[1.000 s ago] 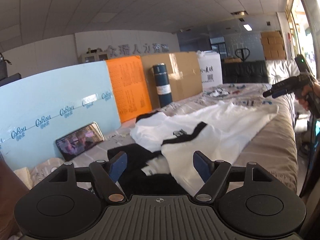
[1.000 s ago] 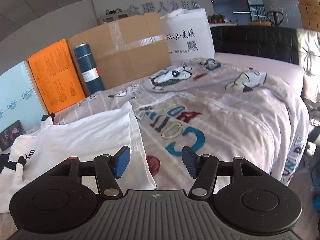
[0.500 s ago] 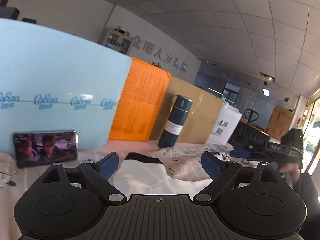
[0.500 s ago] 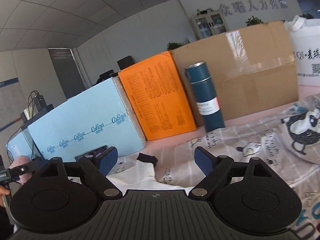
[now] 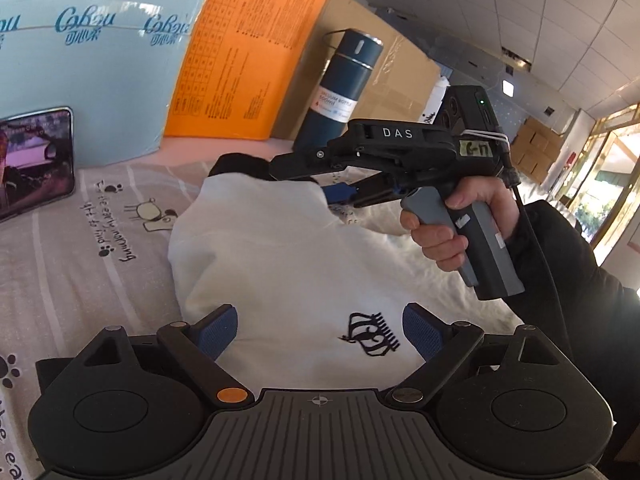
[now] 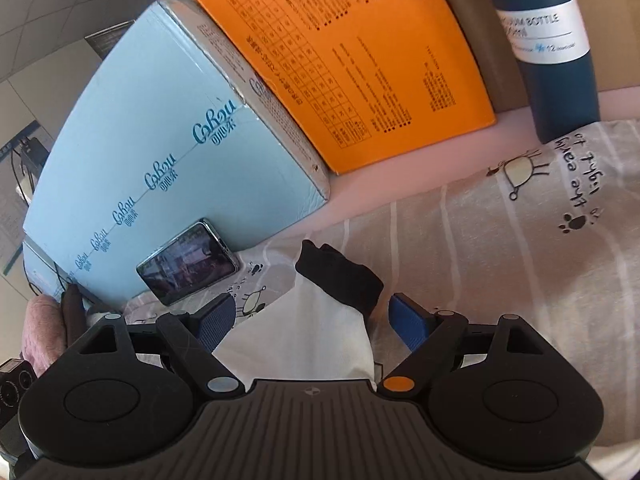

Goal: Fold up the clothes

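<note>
Both your grippers over the white cotton T-shirt (image 5: 288,264) on the bed.

Left gripper (image 5: 320,332) and right gripper (image 6: 308,320) jaws stand wide, empty, having just opened further.

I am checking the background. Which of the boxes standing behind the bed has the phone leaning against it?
The light blue box: the phone leans on its front. The orange box beside it has nothing leaning on it.

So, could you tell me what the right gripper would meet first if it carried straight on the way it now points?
Most likely the black cuff of the white garment's sleeve, which lies between the right gripper's open jaws. Beyond it is printed bedding. Depth is hard to judge here.
</note>
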### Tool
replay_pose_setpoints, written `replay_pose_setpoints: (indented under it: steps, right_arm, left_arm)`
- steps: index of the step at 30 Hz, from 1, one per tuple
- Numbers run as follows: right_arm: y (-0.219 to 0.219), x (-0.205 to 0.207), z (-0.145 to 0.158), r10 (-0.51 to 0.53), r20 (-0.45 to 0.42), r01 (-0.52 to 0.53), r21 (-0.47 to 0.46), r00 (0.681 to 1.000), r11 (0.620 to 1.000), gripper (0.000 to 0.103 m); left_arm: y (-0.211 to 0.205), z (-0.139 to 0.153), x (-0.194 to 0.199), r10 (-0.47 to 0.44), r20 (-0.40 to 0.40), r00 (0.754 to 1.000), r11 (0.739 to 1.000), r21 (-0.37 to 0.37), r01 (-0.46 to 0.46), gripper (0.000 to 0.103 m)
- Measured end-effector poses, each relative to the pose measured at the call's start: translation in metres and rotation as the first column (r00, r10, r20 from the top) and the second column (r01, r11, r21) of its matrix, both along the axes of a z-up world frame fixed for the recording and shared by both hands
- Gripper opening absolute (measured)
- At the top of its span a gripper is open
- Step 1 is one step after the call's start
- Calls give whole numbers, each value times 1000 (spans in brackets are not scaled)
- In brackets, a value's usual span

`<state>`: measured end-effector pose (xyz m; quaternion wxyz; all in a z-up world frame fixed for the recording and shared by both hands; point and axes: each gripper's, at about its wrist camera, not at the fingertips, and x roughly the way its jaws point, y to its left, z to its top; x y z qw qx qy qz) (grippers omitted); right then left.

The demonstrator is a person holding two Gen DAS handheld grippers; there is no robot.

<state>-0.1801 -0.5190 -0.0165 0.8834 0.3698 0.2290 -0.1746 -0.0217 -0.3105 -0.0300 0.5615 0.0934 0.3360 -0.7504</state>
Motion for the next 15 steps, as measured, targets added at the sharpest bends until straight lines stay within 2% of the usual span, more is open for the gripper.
replay_pose_setpoints:
  steps: [4, 5, 6, 7, 8, 9, 12, 14, 15]
  right_arm:
    - [1, 24, -10, 41, -51, -43, -39, 998, 998, 80]
    - [1, 27, -11, 42, -58, -45, -52, 997, 998, 74]
    - [1, 31, -13, 44, -64, -48, -64, 997, 997, 55]
    - [1, 35, -14, 46, -71, -51, -76, 996, 996, 43]
    - [2, 37, -15, 49, -78, -56, -88, 996, 995, 26]
    - [3, 39, -15, 54, -85, -62, -99, 995, 993, 20]
    - [3, 34, -9, 66, -50, -71, -117, 997, 991, 16]
    - [6, 28, 1, 70, -13, -71, -147, 997, 987, 16]
    - [8, 24, 7, 75, 8, -73, -165, 997, 984, 16]
  left_arm:
    - [-4, -8, 11, 14, -56, 998, 1000, -17, -15, 92]
    - [-4, -8, 12, 14, -62, 998, 1000, -21, -15, 92]
    - [-3, -8, 13, 13, -69, 998, 1000, -24, -15, 92]
    - [-2, -9, 15, 14, -85, 996, 999, -29, -17, 92]
    - [-1, -9, 16, 15, -102, 995, 999, -34, -19, 92]
    - [1, -8, 19, 17, -127, 992, 999, -42, -23, 92]
    - [6, -6, 29, 25, -251, 968, 997, -70, -44, 92]
    - [10, -4, 36, 34, -357, 934, 994, -82, -67, 92]
    - [13, -4, 40, 39, -417, 908, 993, -86, -82, 93]
